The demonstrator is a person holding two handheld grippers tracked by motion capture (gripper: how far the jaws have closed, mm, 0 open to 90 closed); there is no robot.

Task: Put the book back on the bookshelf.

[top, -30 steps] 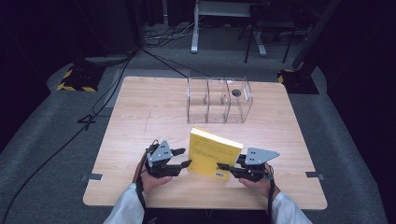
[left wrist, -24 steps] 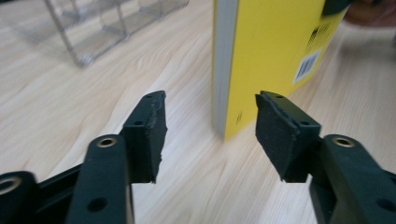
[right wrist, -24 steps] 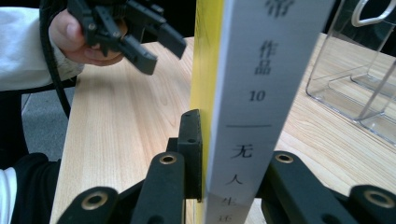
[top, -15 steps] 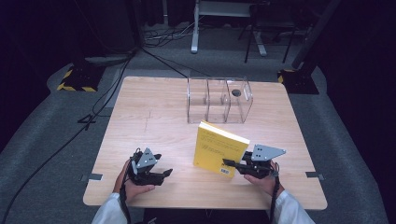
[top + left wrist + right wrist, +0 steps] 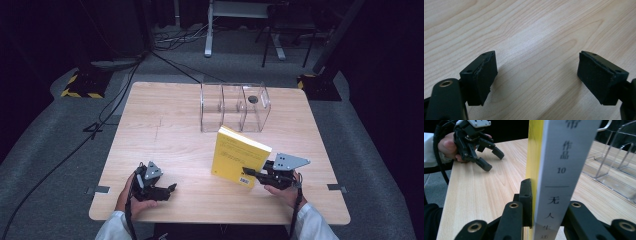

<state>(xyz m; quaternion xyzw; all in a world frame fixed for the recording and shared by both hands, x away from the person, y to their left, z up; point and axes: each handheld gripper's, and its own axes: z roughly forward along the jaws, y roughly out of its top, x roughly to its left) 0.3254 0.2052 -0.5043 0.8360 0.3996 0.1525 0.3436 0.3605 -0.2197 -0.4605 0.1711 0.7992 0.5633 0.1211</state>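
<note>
The left gripper (image 5: 167, 190) has let go of the yellow book (image 5: 239, 157) since a second ago and is now sitting well apart from it, its jaws just having been opening, nothing between them. The right gripper (image 5: 248, 172) is clamping the book's lower edge, holding it upright; its white spine (image 5: 564, 170) is rising between the jaws.

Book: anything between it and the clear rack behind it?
Nothing visible. The book is clamped upright in the right tool; only bare table lies between it and the rack, whose slots look empty. The left tool sits off to the side, open.
</note>
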